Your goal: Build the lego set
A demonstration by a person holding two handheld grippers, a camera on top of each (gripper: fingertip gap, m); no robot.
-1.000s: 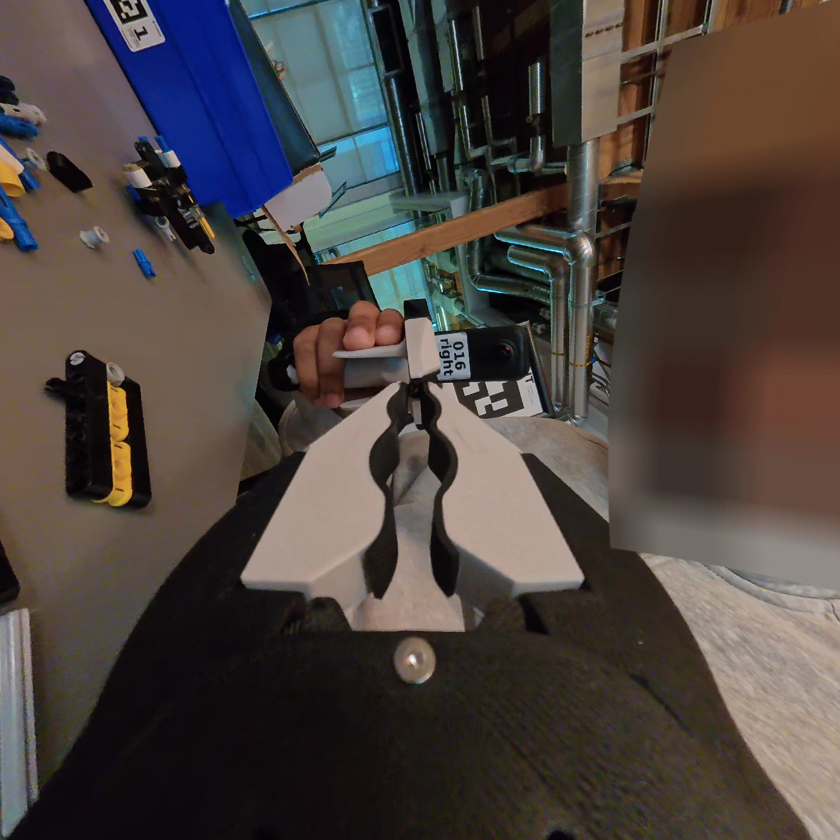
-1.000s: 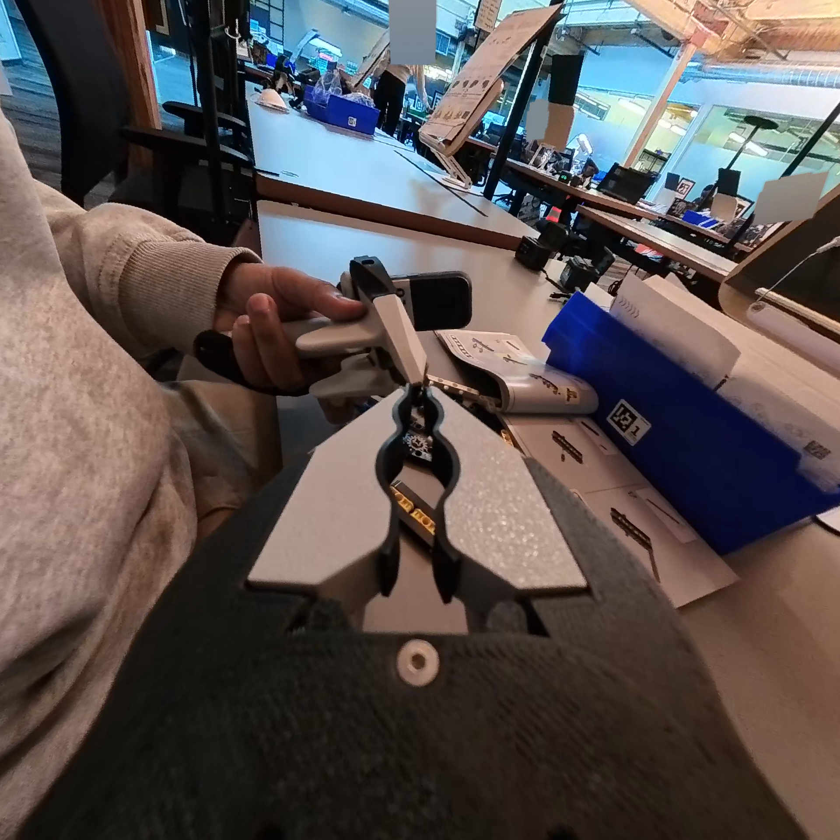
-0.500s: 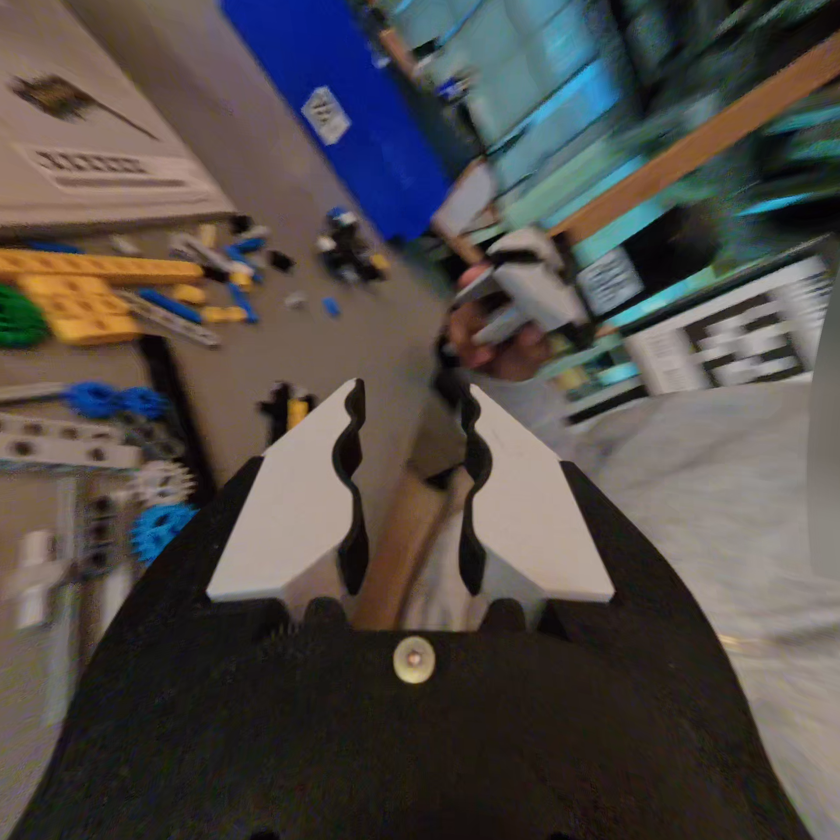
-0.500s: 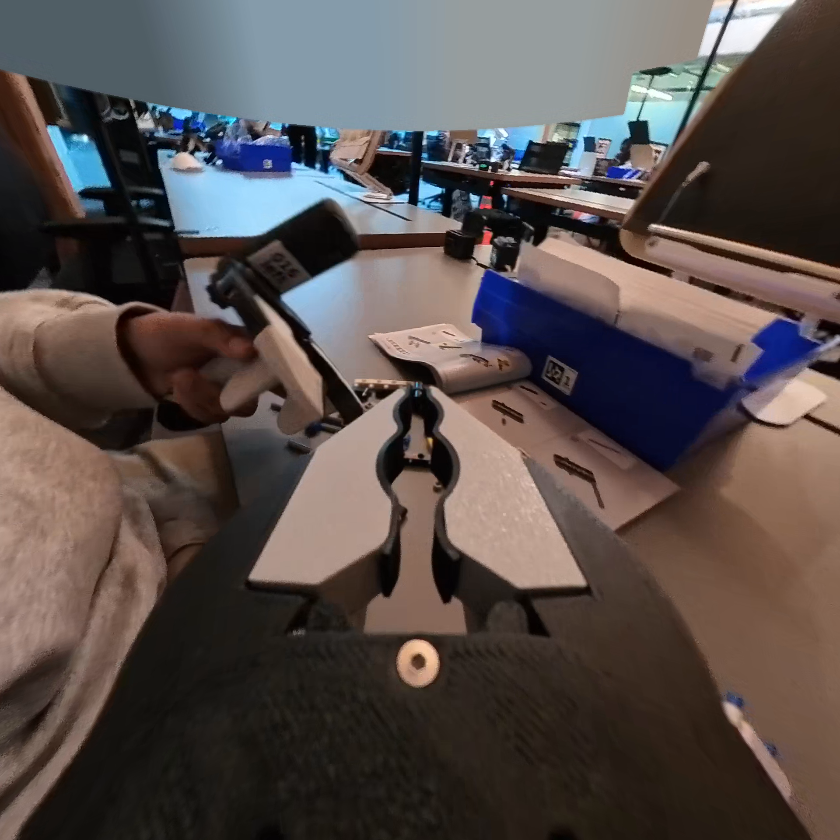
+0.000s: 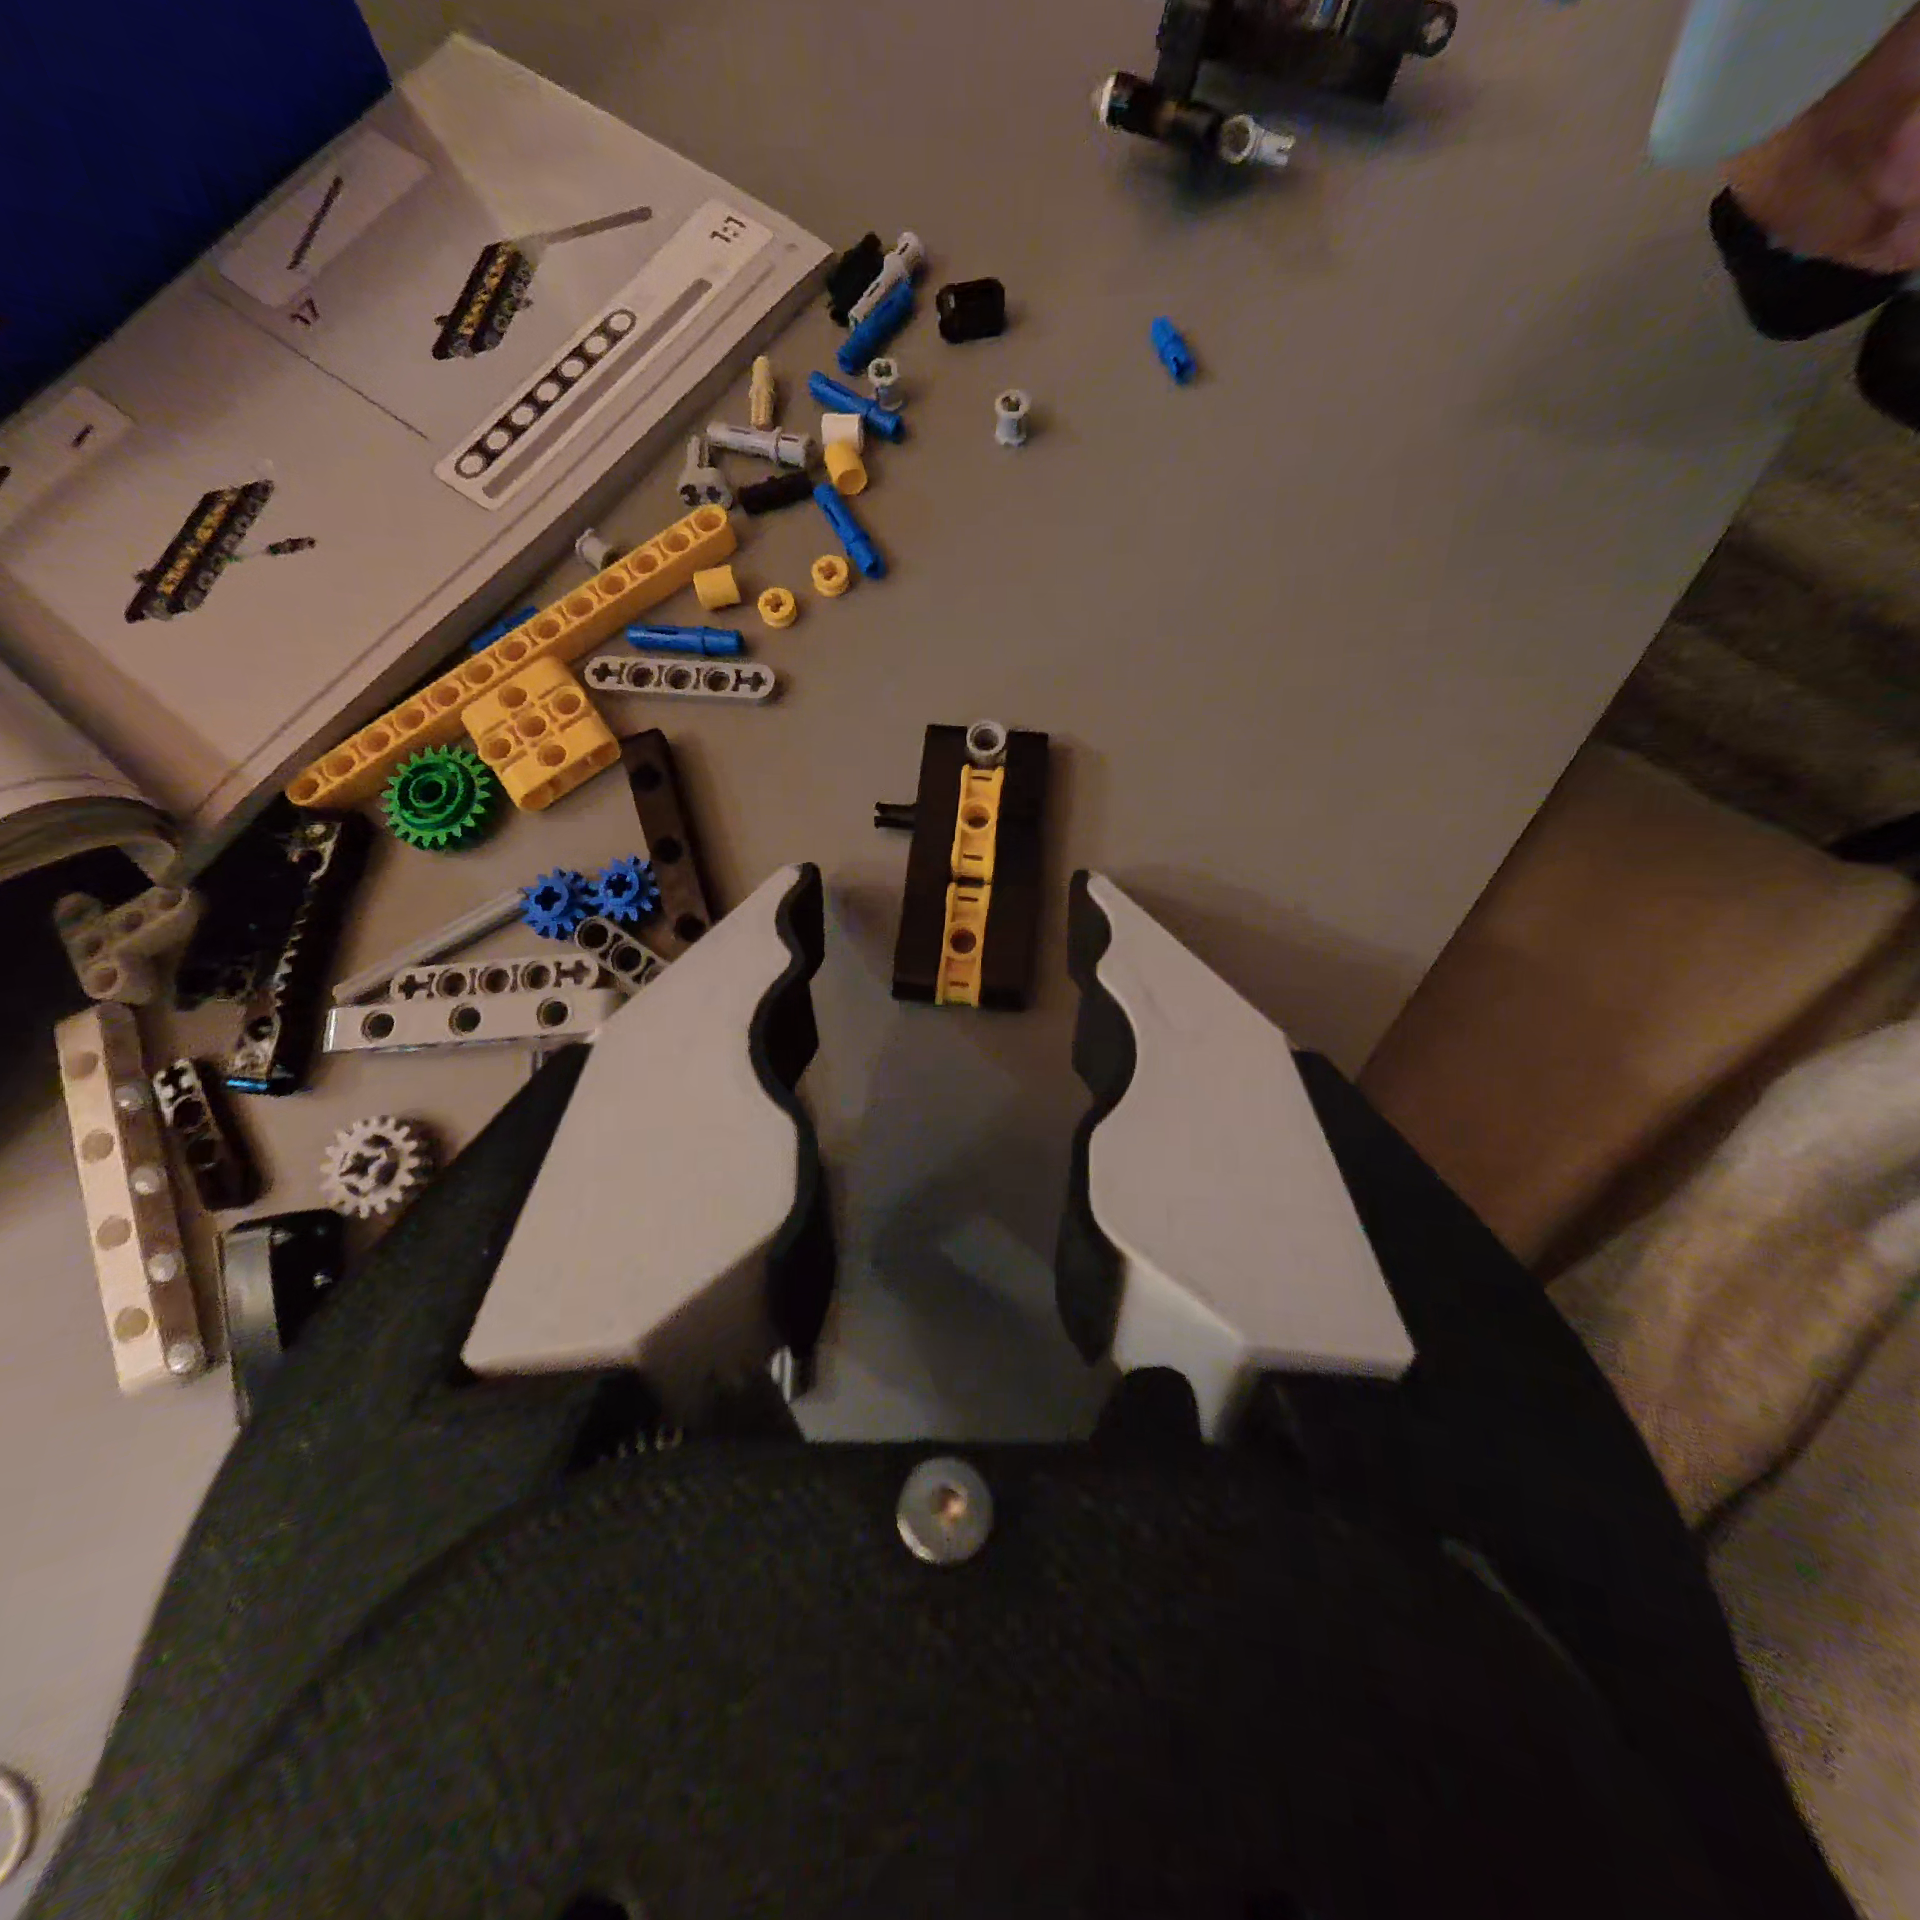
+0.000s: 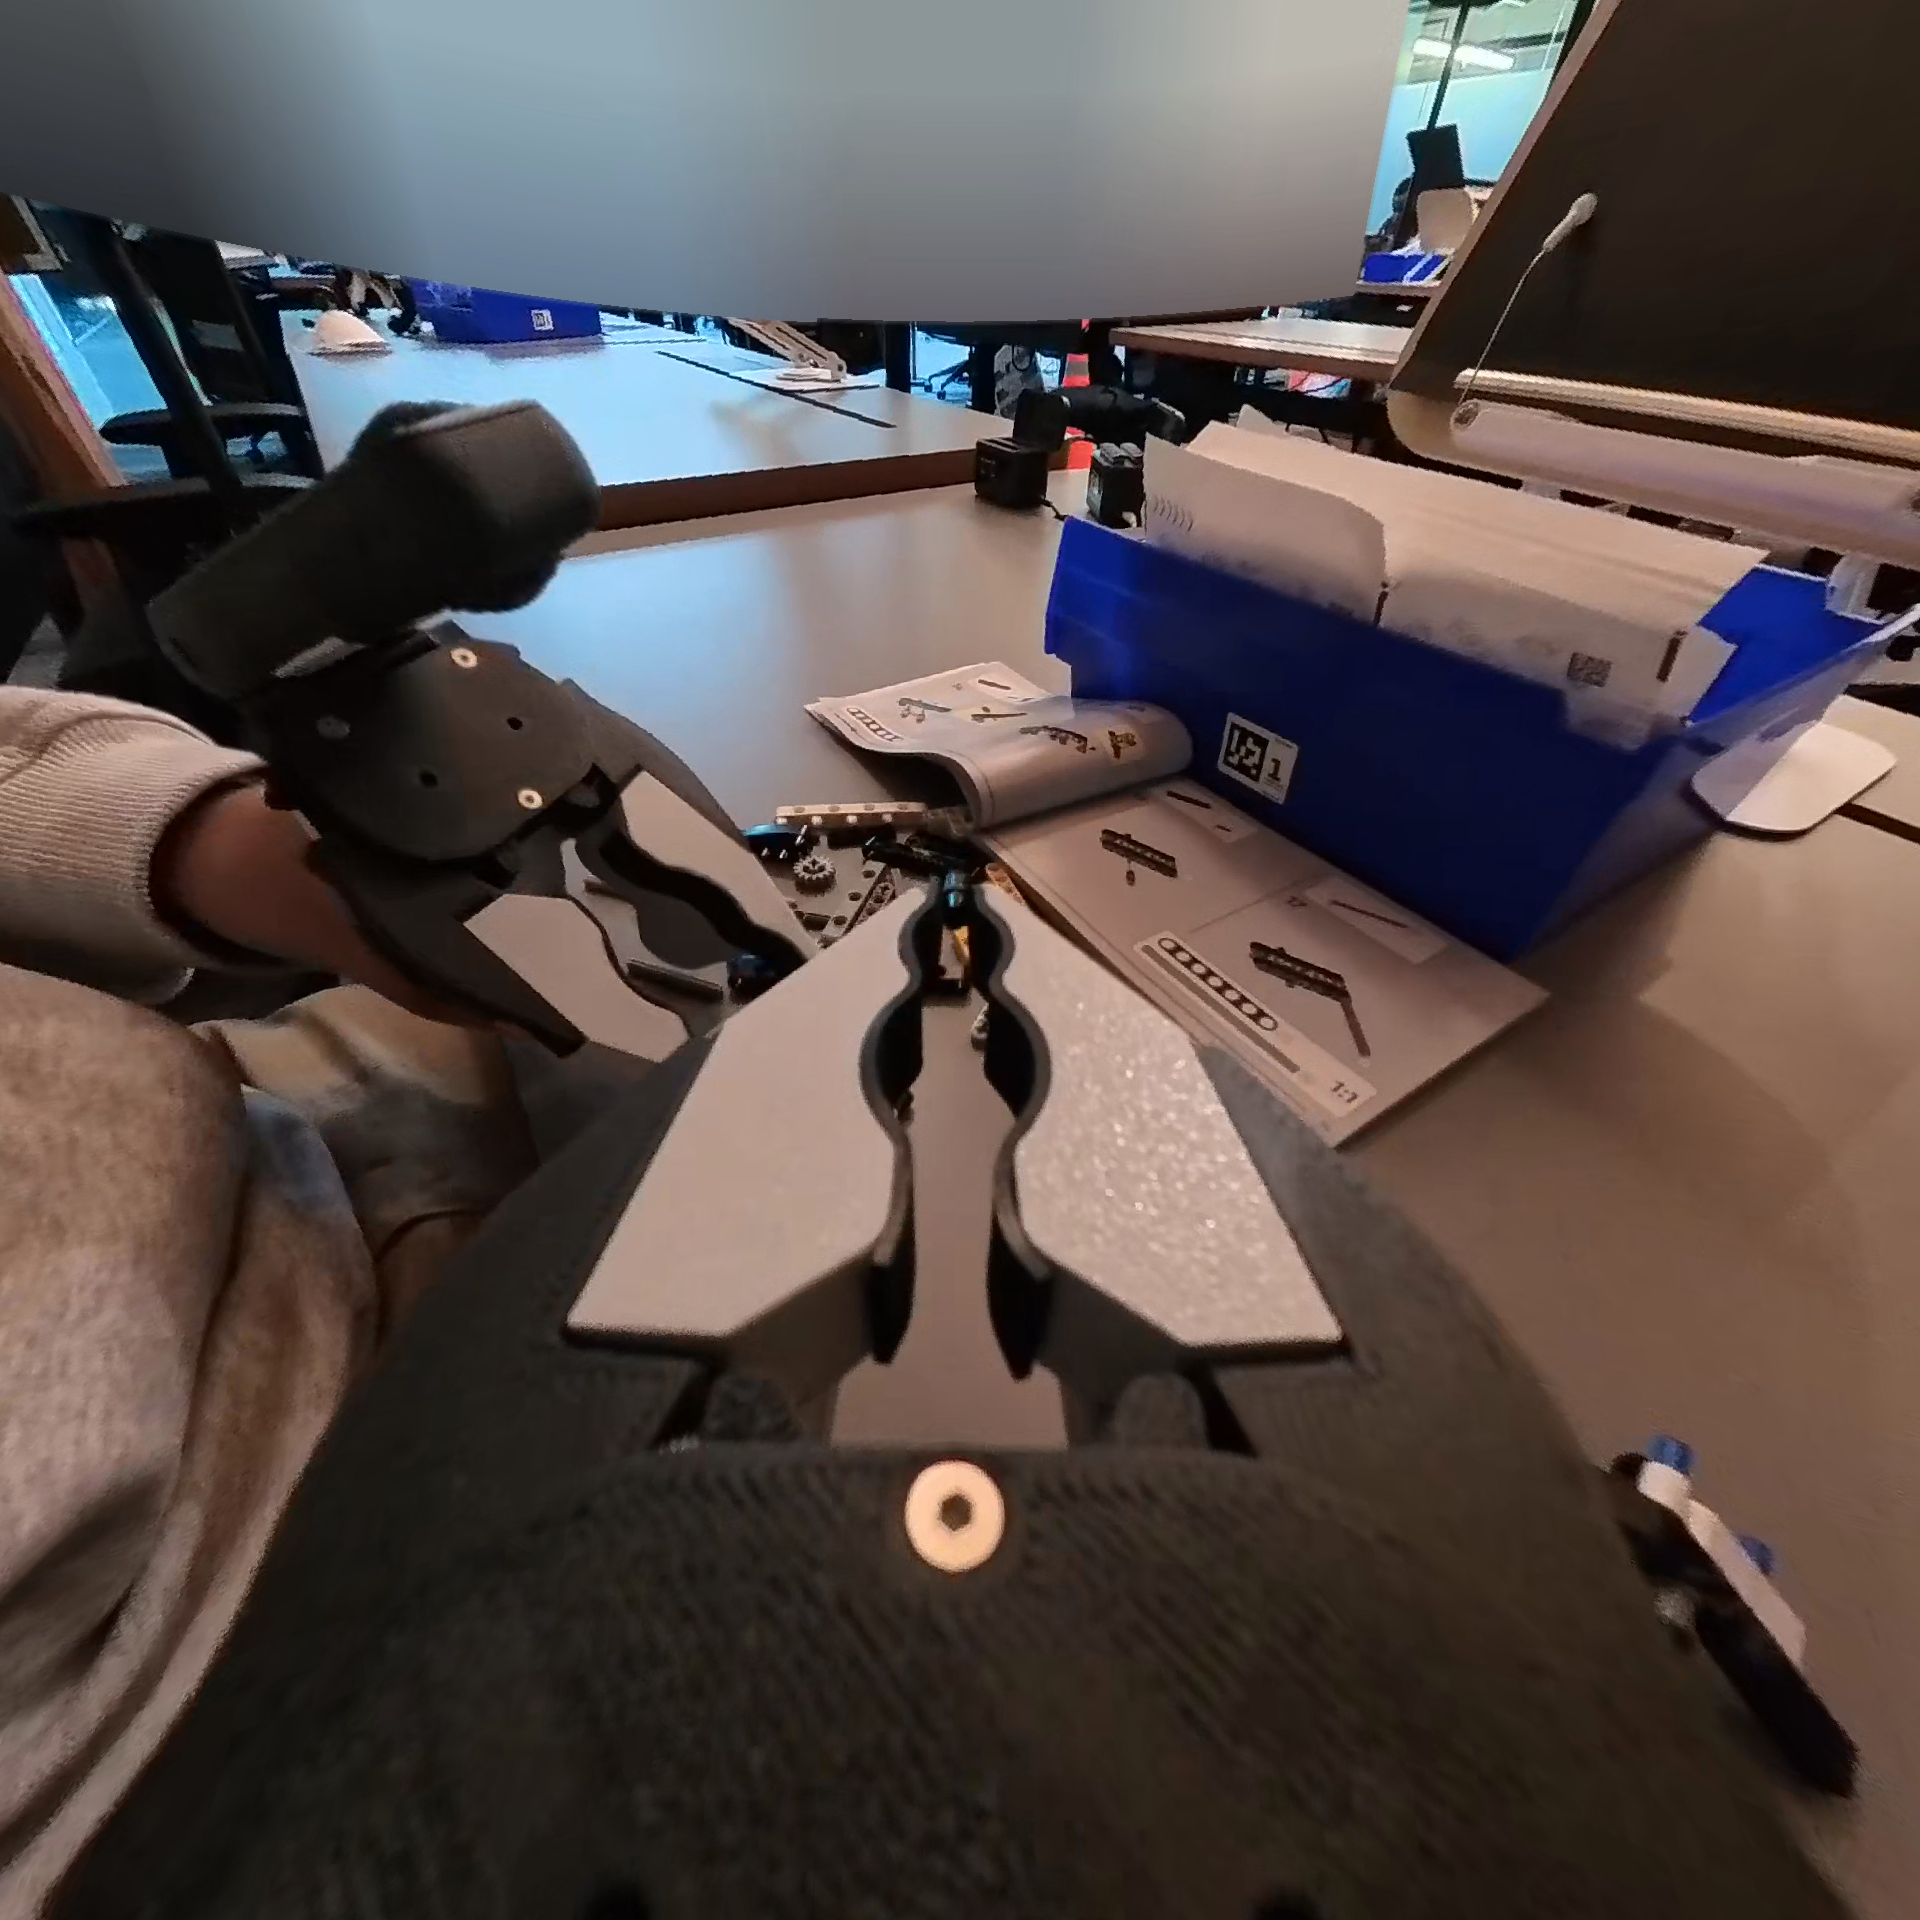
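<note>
While the left gripper (image 5: 945, 883) hangs, jaws spread, over a black-and-yellow lego block (image 5: 968, 871) near the worktop (image 5: 1299, 582) edge, the right gripper (image 6: 954, 906) jaws pinch a small black piece (image 6: 952, 896).

Left gripper (image 5: 945, 894) hangs over the table (image 5: 1299, 582), jaws wide apart and empty, with a black-and-yellow assembly (image 5: 971, 873) lying flat on the table between the fingertips. Loose parts sit to the left: long yellow beam (image 5: 509, 655), green gear (image 5: 436, 798), blue gears (image 5: 587, 896), grey beams (image 5: 468, 1003), blue pins. Open manual (image 5: 343, 416) at upper left, another black assembly (image 5: 1257, 73) at top edge.
</note>
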